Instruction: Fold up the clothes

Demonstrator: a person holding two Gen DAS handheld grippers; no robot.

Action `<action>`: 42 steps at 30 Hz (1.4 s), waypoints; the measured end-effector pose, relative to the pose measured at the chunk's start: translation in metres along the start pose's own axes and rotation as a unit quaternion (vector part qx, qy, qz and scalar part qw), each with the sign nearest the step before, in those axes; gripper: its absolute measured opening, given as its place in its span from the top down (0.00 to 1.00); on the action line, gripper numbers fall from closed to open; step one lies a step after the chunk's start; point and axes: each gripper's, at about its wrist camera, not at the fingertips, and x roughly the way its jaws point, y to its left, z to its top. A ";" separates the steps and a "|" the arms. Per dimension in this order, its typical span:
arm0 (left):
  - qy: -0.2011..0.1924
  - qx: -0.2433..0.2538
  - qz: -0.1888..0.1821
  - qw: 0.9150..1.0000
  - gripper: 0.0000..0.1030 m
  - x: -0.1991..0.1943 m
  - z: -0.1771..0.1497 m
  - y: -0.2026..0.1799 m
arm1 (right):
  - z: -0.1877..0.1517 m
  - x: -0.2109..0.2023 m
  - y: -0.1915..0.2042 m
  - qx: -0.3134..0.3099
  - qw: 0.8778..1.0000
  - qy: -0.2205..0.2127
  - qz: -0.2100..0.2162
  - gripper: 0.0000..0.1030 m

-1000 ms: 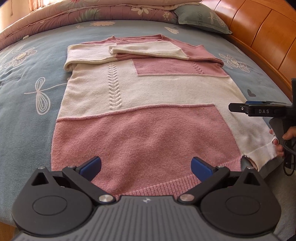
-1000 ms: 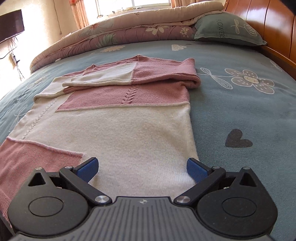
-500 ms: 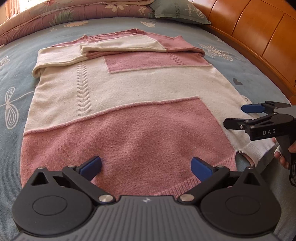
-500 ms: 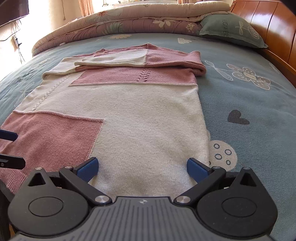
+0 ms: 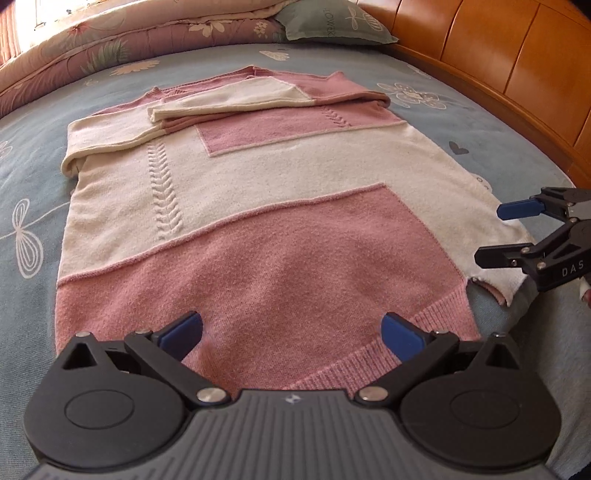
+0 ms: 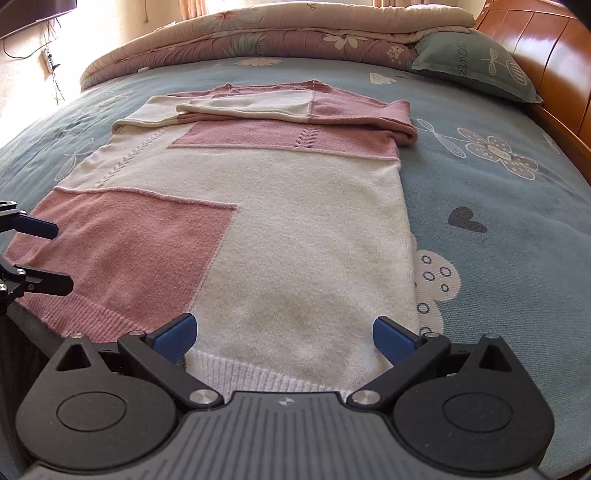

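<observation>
Our left gripper (image 5: pixel 291 334) is spread wide with nothing in it, hanging over the pink hem corner of the sweater (image 5: pixel 258 206). Our right gripper (image 6: pixel 284 334) is just as wide and empty, right over the cream hem corner. The sweater lies flat on the blue bedsheet (image 6: pixel 498 206), sleeves folded across the chest at the far end. Beyond it there's a rolled quilt (image 6: pixel 277 33), a green pillow (image 6: pixel 476 59) and the wooden headboard (image 5: pixel 517 59).
</observation>
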 end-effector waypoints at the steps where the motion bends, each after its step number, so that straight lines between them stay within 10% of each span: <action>1: -0.001 0.002 0.007 1.000 0.01 -0.001 0.004 0.001 | 0.006 0.002 0.005 -0.007 1.000 -0.004 0.004 0.00; 20: 0.020 0.063 0.020 0.998 0.01 -0.014 -0.032 -0.002 | 0.002 0.011 0.027 -0.063 0.998 -0.001 0.017 0.00; 31: -0.009 0.260 -0.011 0.965 0.01 0.003 -0.028 -0.081 | -0.007 -0.027 -0.001 -0.013 1.000 -0.027 -0.002 0.00; 42: -0.015 0.279 0.045 0.959 0.01 -0.002 -0.018 -0.058 | -0.008 -0.040 0.005 -0.041 0.998 -0.042 -0.003 0.00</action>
